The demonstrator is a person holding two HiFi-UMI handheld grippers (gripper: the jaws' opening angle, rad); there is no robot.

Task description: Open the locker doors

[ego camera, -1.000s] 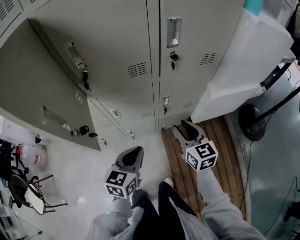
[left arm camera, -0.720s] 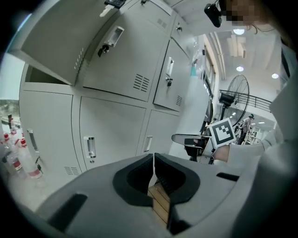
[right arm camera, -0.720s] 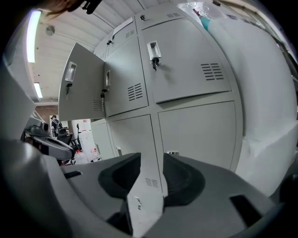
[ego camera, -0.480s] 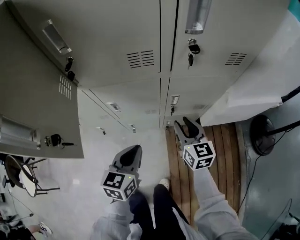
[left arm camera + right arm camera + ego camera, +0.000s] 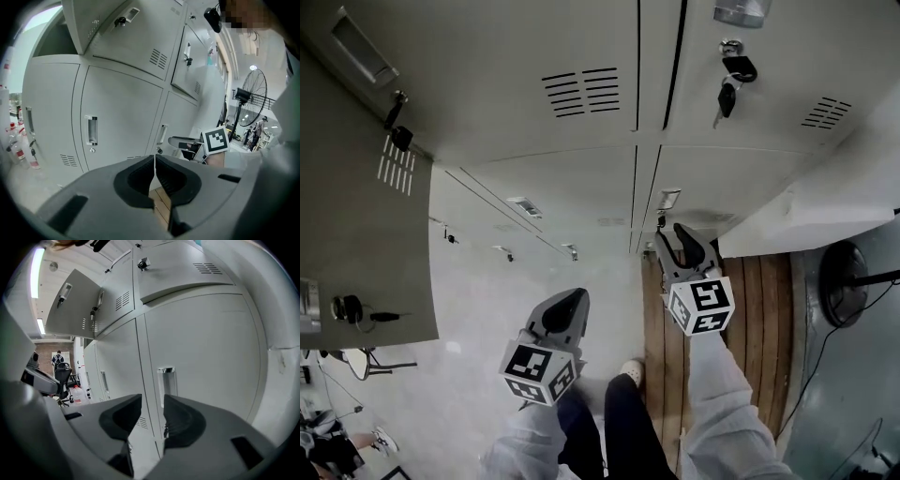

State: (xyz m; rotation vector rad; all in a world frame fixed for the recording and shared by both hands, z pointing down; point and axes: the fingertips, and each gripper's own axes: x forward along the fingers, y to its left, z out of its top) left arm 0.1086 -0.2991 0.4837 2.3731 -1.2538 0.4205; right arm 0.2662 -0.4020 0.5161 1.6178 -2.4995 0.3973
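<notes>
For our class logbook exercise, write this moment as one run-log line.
phase: pre-grasp | left hand-held gripper: shut, empty | right hand-held gripper: open, facing lower locker handle | lower locker door: closed

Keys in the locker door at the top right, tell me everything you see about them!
The keys hang from a round silver lock on a pale grey metal locker door, under its shiny handle. One has a black head beside the lock; another dangles beneath. A slotted vent lies to their right. Nothing else touches them.
</notes>
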